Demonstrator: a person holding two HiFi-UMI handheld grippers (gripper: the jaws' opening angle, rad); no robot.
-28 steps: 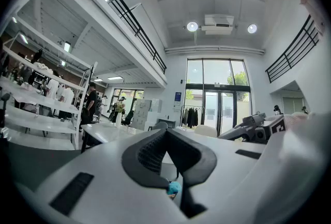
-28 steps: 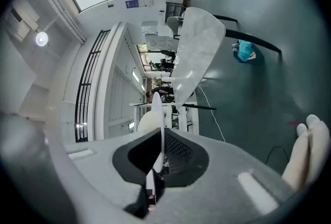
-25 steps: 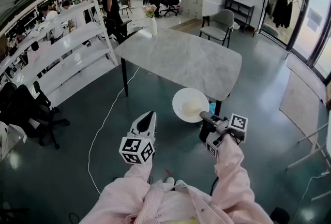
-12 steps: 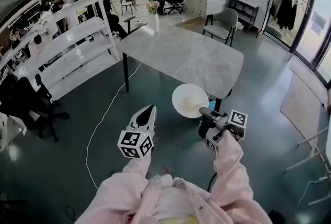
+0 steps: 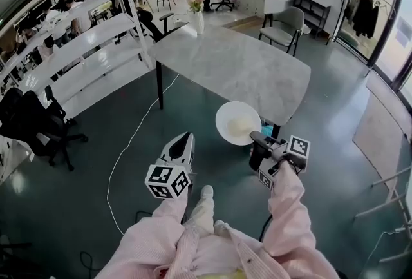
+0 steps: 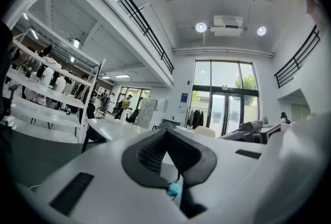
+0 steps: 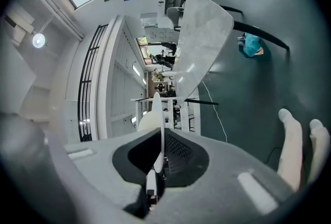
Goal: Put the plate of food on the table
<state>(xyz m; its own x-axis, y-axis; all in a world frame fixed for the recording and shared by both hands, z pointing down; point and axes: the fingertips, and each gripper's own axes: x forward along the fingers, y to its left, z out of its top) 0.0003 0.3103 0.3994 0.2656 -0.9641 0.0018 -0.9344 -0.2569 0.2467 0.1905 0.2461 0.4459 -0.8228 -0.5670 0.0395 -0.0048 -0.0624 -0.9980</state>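
Observation:
A white plate (image 5: 238, 123) with a pale heap of food hangs level over the floor, just short of the near edge of the grey marble table (image 5: 238, 65). My right gripper (image 5: 257, 140) is shut on the plate's near rim. In the right gripper view the plate (image 7: 156, 109) shows edge-on, clamped between the dark pads of the right gripper (image 7: 156, 166), with the table (image 7: 201, 36) beyond it. My left gripper (image 5: 185, 140) is held over the floor left of the plate, shut and empty. Its pads (image 6: 150, 153) meet with nothing between them.
A vase of flowers (image 5: 198, 17) stands on the table's far end. A white shelf rack (image 5: 71, 58) and a black office chair (image 5: 38, 136) are at the left. A white cable (image 5: 132, 142) runs over the floor. A teal object (image 7: 252, 44) lies under the table.
The table has come closer in the head view. The plate stays held in the right gripper. A light shoe now shows on the floor between my arms.

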